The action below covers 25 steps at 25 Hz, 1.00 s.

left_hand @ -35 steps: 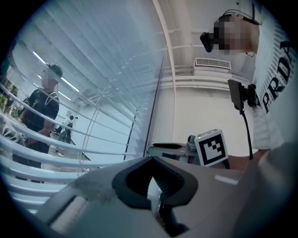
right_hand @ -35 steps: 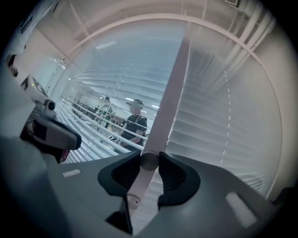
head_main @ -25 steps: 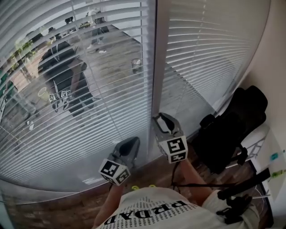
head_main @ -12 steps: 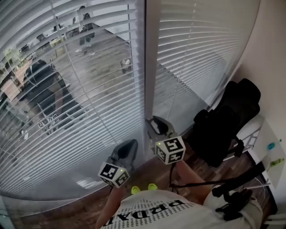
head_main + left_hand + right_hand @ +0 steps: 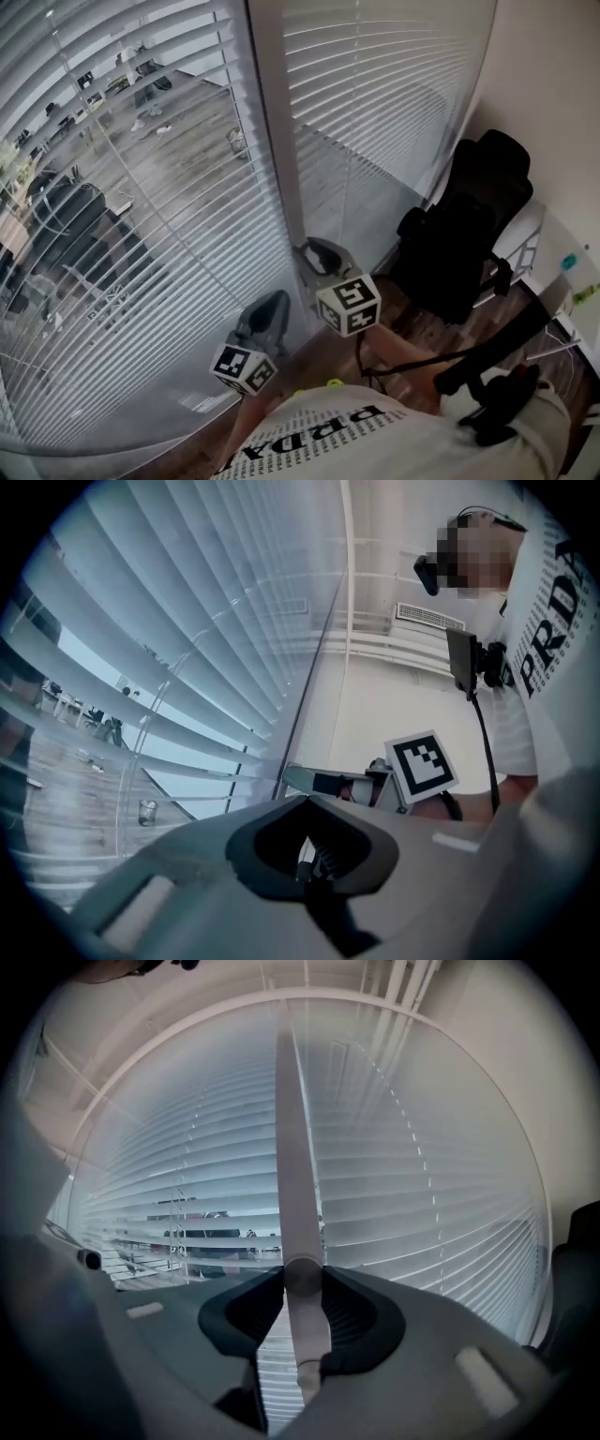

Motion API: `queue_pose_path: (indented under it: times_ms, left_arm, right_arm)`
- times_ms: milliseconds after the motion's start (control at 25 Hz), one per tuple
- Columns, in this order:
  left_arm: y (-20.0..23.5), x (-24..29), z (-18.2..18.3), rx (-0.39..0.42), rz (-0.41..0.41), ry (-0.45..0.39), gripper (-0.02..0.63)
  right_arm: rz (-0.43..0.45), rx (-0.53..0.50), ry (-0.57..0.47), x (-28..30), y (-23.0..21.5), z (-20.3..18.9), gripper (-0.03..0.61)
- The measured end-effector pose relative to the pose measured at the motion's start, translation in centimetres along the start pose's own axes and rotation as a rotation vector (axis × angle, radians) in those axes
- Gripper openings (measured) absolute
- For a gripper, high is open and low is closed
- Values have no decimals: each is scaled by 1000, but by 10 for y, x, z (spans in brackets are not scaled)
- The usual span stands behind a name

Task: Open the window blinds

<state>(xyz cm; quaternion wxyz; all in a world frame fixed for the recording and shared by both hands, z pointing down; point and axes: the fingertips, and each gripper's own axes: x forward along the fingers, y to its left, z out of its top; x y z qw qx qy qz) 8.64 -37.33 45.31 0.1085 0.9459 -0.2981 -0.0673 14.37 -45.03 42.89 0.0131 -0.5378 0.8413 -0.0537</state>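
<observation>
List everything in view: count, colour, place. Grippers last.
blinds: 2, white, over the left and right panes; outside shows through the left one
window post: 1, white, between the blinds
wand: 1, whitish, hanging in front of the post
office chair: 1, black, right corner by the wall
floor: brown wood, below the window
shirt: 1, white with black print, bottom of head view
left gripper: 1, grey, jaws together, low by the left blind
right gripper: 1, grey, jaws closing, wand between them
</observation>
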Motion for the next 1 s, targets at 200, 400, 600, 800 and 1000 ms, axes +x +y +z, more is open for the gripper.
queue_pose_path:
  times_ms: [200, 400, 600, 800, 1000]
  left_arm:
    - [-3, 6, 6, 18, -27, -8, -6]
    - [0, 9, 14, 27, -34, -10, -6]
    - [1, 16, 18, 29, -45, -8, -6]
    - [1, 16, 17, 33, -44, -8, -6]
    - [4, 17, 15, 35, -39, -4, -6]
  right_arm:
    - [-9, 13, -11, -4, -2, -1, 123]
    - [-3, 9, -14, -3, 1, 4, 123]
    - [-1, 11, -21, -1, -1, 6, 123]
    - [0, 8, -30, -2, 1, 5, 123]
    - [-1, -1, -32, -3, 1, 4, 123]
